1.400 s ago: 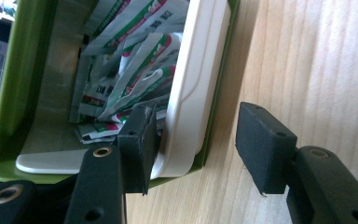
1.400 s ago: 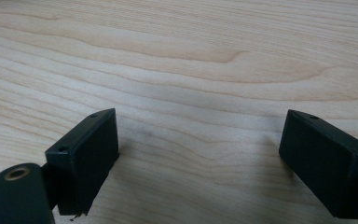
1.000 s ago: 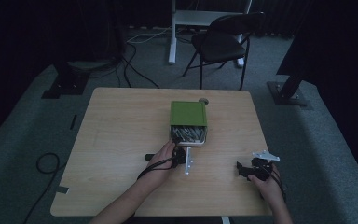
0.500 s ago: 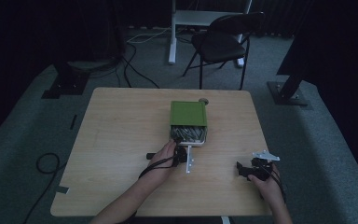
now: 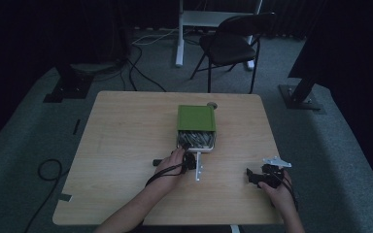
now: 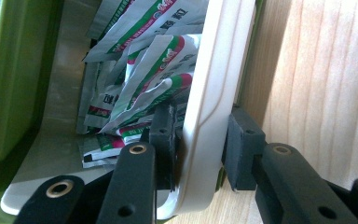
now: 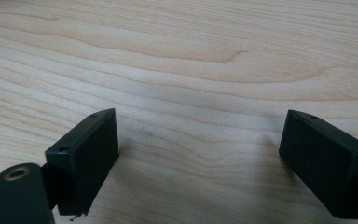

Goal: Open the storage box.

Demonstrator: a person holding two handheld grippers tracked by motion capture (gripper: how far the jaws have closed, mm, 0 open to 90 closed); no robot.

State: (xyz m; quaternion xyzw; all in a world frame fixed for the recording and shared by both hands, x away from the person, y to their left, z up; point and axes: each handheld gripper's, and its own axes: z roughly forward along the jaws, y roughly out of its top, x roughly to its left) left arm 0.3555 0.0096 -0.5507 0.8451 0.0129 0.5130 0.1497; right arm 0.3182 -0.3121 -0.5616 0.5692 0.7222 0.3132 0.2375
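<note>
A green box (image 5: pixel 196 118) stands at the table's middle with its white drawer (image 5: pixel 197 150) pulled out toward me. Several green, red and white sachets (image 6: pixel 140 79) fill the drawer. My left gripper (image 6: pixel 203 140) straddles the drawer's white front wall (image 6: pixel 219 70): one pad is inside among the sachets, the other outside, and both press on the wall. Its jaws have just been closing on that wall. In the high view the left gripper (image 5: pixel 190 158) sits right at the drawer's front. My right gripper (image 7: pixel 200 158) rests open on bare wood, at the table's front right (image 5: pixel 253 177).
A small round object (image 5: pixel 212 105) lies just behind the green box. A dark folding chair (image 5: pixel 233 43) stands beyond the table's far edge. Cables run over the floor at the left (image 5: pixel 46 170). A strip of tape (image 5: pixel 65 197) marks the table's front left corner.
</note>
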